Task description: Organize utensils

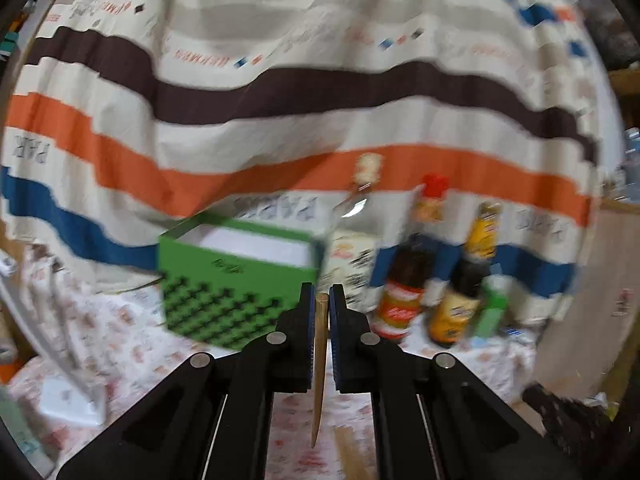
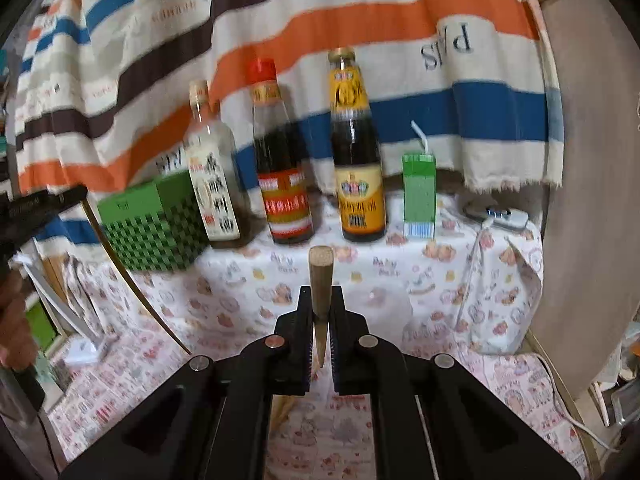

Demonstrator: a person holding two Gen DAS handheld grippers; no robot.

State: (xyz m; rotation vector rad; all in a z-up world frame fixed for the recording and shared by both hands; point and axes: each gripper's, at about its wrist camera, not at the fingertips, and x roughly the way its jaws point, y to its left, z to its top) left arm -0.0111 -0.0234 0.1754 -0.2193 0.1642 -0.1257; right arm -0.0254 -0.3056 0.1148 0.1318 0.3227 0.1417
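Note:
In the left wrist view my left gripper (image 1: 321, 296) is shut on a wooden chopstick (image 1: 319, 360) whose pointed end hangs down toward the camera. Just beyond its fingertips, slightly left, stands a green box (image 1: 236, 288) with an open top. In the right wrist view my right gripper (image 2: 321, 296) is shut on a second wooden chopstick (image 2: 321, 276), blunt end up. At that view's left edge the left gripper (image 2: 76, 194) shows with its chopstick (image 2: 132, 280) slanting down in front of the green box (image 2: 152, 228).
Three sauce bottles (image 2: 282, 184) and a green drink carton (image 2: 419, 196) with a straw line the table's back, against a striped hanging cloth (image 2: 360, 20). A white device (image 2: 496, 216) with a cable lies at the right. A white rack (image 2: 60, 312) and a person's hand (image 2: 12, 320) are at the left.

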